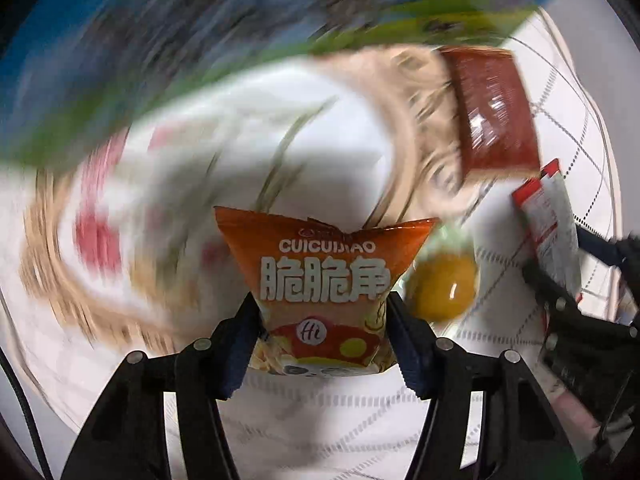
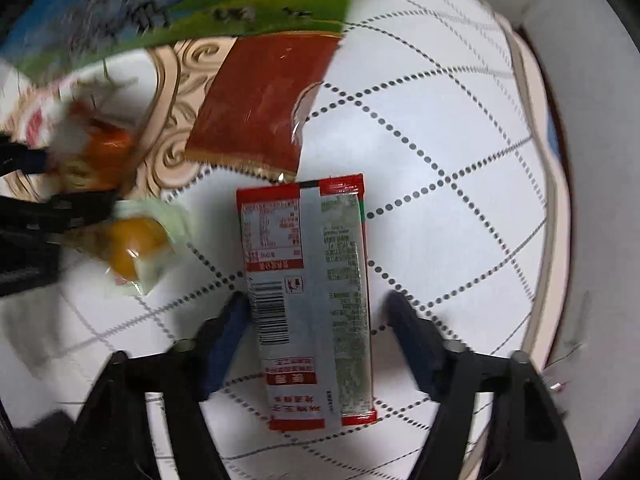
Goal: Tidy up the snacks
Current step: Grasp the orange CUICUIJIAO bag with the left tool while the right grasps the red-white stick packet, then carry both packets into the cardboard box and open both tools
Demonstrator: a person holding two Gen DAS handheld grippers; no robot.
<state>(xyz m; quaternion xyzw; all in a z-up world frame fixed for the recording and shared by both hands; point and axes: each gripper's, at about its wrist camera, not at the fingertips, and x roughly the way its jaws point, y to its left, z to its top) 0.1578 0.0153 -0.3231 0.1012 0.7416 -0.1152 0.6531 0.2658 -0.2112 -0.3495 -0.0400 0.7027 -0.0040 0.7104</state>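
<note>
Left gripper (image 1: 324,344) clamped on orange snack bag (image 1: 320,280), sticking out at 12 o'clock. Right gripper (image 2: 316,340) jaws apart; red-white packet (image 2: 308,300) between them, right pad clear.

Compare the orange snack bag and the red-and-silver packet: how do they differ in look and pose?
The orange snack bag is puffy with big white characters; the red-and-silver packet is flat, its barcode side showing. The bag is pinched between the left hand-held gripper pads; the packet sits between the right hand-held gripper pads with a gap on one side. Both are sealed snacks above the checked cloth.
</note>
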